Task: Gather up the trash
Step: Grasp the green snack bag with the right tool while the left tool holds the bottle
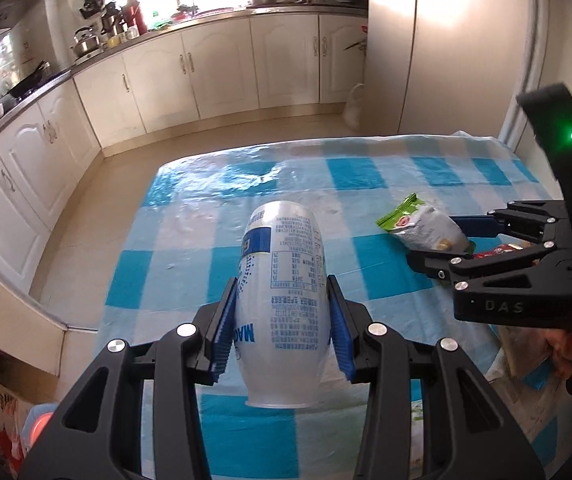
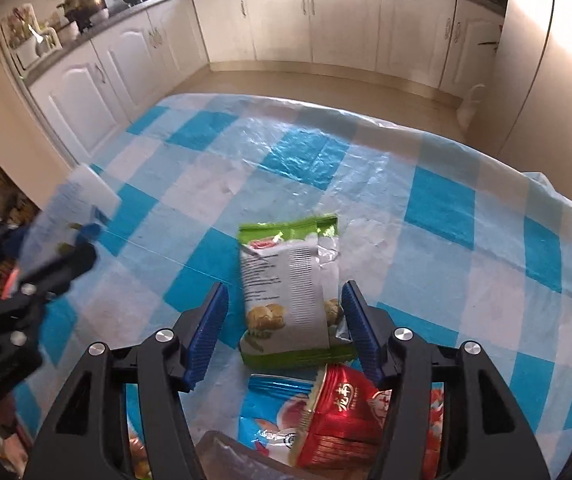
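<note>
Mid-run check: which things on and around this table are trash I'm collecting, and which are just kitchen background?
Job:
- white plastic bottle, clamped in the left tongs
- green snack bag, between the right tongs' pads, no grip visible
- red wrapper
- blue wrapper

Background:
- checked tablecloth
- pots on the counter
- white cabinets

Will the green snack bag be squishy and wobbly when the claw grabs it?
Probably. The green snack bag looks crinkled and torn open at its top, so it should crumple and flop. It lies flat and looks nearly empty, so it is likely very light. Its shiny foil might slip.
</note>
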Action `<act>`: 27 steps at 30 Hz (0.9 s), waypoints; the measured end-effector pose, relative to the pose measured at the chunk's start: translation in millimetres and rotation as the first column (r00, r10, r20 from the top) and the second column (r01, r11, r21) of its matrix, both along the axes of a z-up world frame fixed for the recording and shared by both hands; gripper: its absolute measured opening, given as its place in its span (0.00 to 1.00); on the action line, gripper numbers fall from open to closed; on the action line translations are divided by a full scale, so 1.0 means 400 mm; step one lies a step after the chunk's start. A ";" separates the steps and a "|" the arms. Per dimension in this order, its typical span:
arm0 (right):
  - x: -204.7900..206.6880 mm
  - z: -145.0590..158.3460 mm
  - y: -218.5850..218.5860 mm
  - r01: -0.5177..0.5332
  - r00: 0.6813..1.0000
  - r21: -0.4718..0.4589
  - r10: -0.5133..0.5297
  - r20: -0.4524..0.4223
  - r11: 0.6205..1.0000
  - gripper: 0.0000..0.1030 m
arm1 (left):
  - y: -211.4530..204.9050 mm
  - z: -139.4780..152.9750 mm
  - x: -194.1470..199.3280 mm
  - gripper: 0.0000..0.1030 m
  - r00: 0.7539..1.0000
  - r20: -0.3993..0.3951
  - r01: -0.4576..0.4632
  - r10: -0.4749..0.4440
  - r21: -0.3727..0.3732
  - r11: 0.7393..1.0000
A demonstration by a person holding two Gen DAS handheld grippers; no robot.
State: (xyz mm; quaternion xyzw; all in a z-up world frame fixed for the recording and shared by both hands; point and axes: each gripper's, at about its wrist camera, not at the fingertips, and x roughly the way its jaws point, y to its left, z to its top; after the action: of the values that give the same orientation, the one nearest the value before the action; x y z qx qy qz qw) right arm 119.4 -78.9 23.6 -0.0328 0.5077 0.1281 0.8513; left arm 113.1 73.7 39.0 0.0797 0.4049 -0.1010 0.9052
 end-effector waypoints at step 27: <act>-0.146 0.174 0.040 0.019 0.970 0.044 -0.029 0.242 0.999 0.36 | 0.096 0.081 -0.120 0.42 0.995 0.046 -0.079 0.083 -0.091 0.993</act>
State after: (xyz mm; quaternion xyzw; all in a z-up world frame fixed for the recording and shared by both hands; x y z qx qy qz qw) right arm 60.9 -62.8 93.0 -0.0246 0.3977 0.1235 0.9089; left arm 64.9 111.9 71.3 0.0253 0.3803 -0.0802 0.9210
